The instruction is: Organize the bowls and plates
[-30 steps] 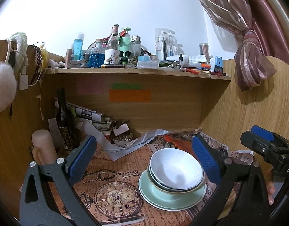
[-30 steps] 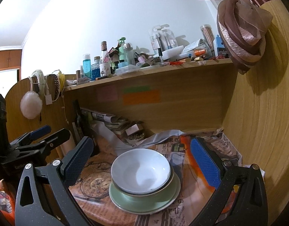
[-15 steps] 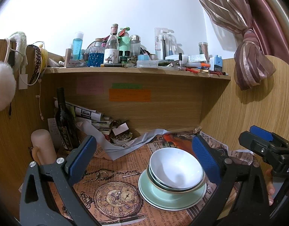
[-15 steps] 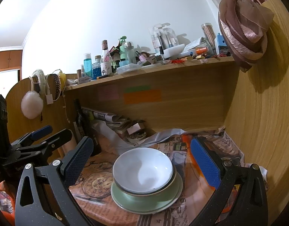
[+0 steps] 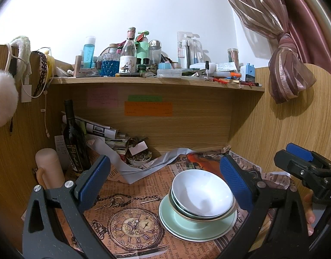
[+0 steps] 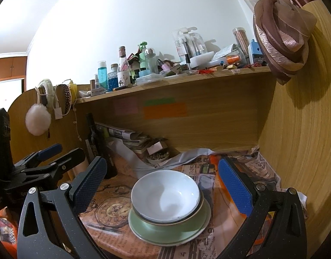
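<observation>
Over the last second almost nothing has shifted: the stack of bowls [image 5: 203,195] on the green plates [image 5: 195,226] sits unmoved at lower centre on the bench [image 5: 131,222], and both left tongs [image 5: 165,179] and right tongs [image 6: 162,178] remain released above it, suggesting stacking is finished.

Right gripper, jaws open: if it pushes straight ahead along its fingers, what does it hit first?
Most likely the top white bowl of the stack on the green plates, which lies centered between the right gripper jaws. Depth is unclear; a high path might pass over it.
</observation>
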